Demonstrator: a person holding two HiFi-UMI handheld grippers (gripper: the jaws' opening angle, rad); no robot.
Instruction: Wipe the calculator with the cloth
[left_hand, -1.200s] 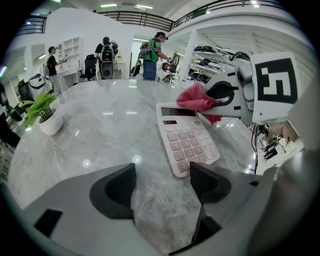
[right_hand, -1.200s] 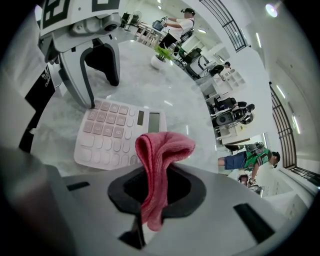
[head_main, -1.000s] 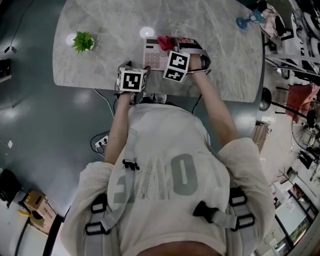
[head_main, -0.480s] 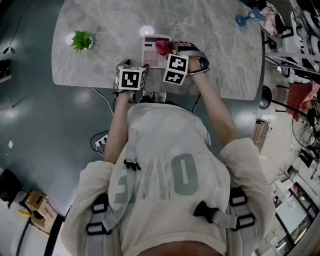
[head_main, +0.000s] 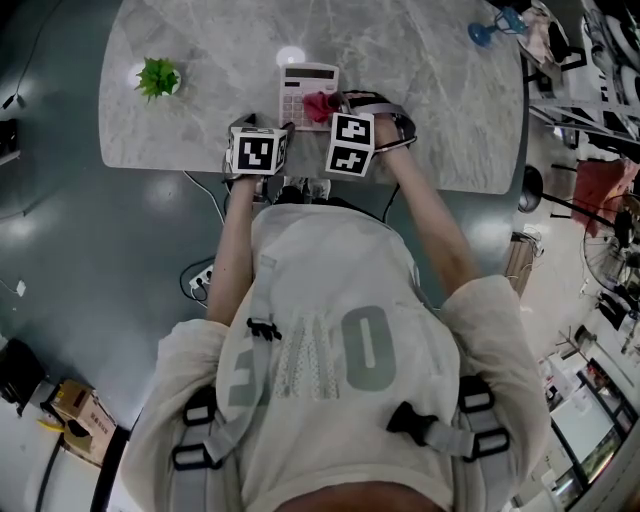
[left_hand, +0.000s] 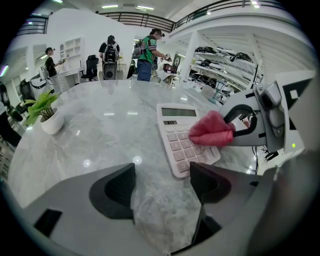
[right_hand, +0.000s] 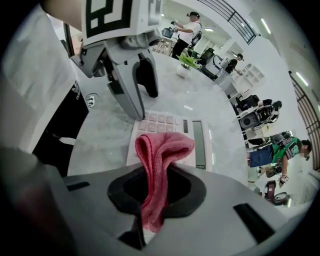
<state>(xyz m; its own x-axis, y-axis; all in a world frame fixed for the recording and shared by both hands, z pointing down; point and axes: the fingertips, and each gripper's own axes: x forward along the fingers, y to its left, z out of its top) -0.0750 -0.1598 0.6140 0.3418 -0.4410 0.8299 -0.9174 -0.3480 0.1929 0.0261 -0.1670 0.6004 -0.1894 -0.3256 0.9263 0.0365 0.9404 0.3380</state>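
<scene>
A pale pink calculator (head_main: 303, 82) lies flat on the marble table (head_main: 420, 110) near the front edge. A red cloth (head_main: 321, 105) rests on its key area, with my right gripper (head_main: 337, 104) shut on it. In the right gripper view the cloth (right_hand: 161, 155) hangs folded between the jaws over the calculator (right_hand: 161, 121). My left gripper (head_main: 266, 130) is open and holds nothing, just left of the calculator's near corner. From the left gripper view, the calculator (left_hand: 179, 131) and cloth (left_hand: 211, 131) lie ahead to the right of my left gripper (left_hand: 161, 186).
A small potted plant (head_main: 159, 78) in a white pot stands at the table's left end. Far right on the table is a blue object (head_main: 489, 30). A power strip (head_main: 200, 282) and cables lie on the floor. Several people stand far off in the room.
My right gripper has drawn the cloth back toward the person, from the display end onto the keys, so the display now shows. The left gripper has shifted slightly forward.
</scene>
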